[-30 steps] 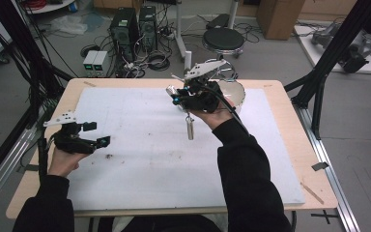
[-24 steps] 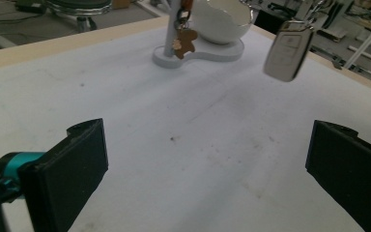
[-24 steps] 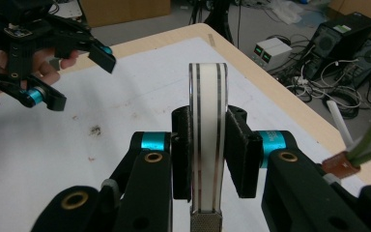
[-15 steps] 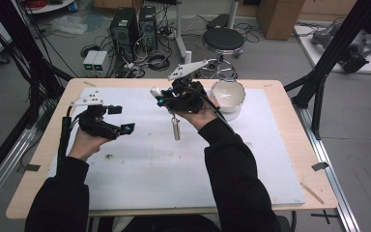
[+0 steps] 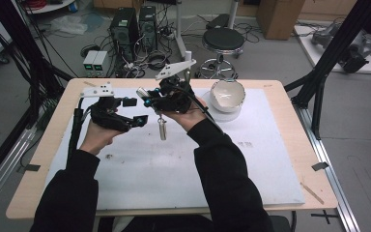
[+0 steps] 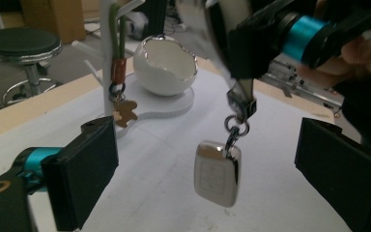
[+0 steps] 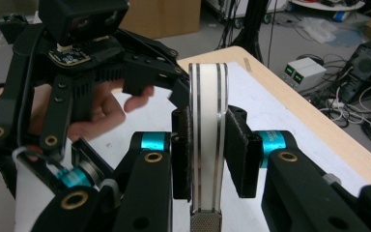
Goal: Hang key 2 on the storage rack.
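Observation:
A silver key fob (image 5: pixel 162 129) (image 6: pixel 217 173) dangles on a ring from a white striped strap (image 7: pixel 207 121). My right gripper (image 5: pixel 149 96) (image 7: pixel 207 145) is shut on that strap and holds it up above the white mat (image 5: pixel 174 169). My left gripper (image 5: pixel 135 111) (image 6: pixel 207 154) is raised just left of it, its tips pointing at the fob. Its jaws have just been closing a little and still stand wide. In the left gripper view the fob hangs between them, touching neither pad.
A white cracked-egg bowl (image 5: pixel 227 94) (image 6: pixel 166 65) sits on a white base at the mat's far side. Beside it rises a white hook stand (image 6: pixel 107 43) with a bear-charm keychain (image 6: pixel 123 113) hanging from it. Behind the table are a stool (image 5: pixel 224 38) and computers on the floor.
My left hand has risen from the table's left and swung in toward the hanging fob. The right hand has carried the fob leftward, away from the bowl.

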Motion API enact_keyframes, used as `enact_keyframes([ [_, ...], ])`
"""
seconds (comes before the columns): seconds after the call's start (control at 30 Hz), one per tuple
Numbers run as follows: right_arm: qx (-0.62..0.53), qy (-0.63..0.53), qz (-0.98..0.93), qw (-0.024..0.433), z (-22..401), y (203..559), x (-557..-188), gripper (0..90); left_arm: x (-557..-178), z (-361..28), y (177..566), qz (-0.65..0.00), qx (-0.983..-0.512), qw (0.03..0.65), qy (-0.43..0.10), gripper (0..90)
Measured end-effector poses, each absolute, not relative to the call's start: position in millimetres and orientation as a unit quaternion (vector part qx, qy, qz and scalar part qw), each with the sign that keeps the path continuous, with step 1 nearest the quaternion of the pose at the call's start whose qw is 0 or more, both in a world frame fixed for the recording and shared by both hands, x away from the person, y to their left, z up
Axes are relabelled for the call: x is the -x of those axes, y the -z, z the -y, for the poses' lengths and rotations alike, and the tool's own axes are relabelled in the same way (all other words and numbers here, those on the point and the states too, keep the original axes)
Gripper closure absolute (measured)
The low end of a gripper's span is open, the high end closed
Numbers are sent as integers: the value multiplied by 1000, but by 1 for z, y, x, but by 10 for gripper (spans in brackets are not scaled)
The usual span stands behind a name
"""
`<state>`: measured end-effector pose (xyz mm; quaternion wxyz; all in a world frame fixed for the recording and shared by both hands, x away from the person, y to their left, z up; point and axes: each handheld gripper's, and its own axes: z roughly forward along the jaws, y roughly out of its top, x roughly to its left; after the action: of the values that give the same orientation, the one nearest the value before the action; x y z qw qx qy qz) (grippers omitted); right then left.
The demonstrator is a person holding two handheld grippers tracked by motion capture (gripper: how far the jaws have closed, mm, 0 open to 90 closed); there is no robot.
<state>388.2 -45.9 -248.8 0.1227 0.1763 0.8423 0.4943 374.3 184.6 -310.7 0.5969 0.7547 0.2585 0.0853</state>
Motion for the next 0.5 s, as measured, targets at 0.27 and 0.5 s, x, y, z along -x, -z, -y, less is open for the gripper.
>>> enact_keyframes([
  [0.27, -175, -508, -838, 100, 36, 249, -388, 739, -376, -183, 308, -239, -743, 621, -73, 372],
  [0.5, -175, -510, -836, 98, 30, 251, -387, 741, -375, -182, 307, -239, -733, 631, -92, 658],
])
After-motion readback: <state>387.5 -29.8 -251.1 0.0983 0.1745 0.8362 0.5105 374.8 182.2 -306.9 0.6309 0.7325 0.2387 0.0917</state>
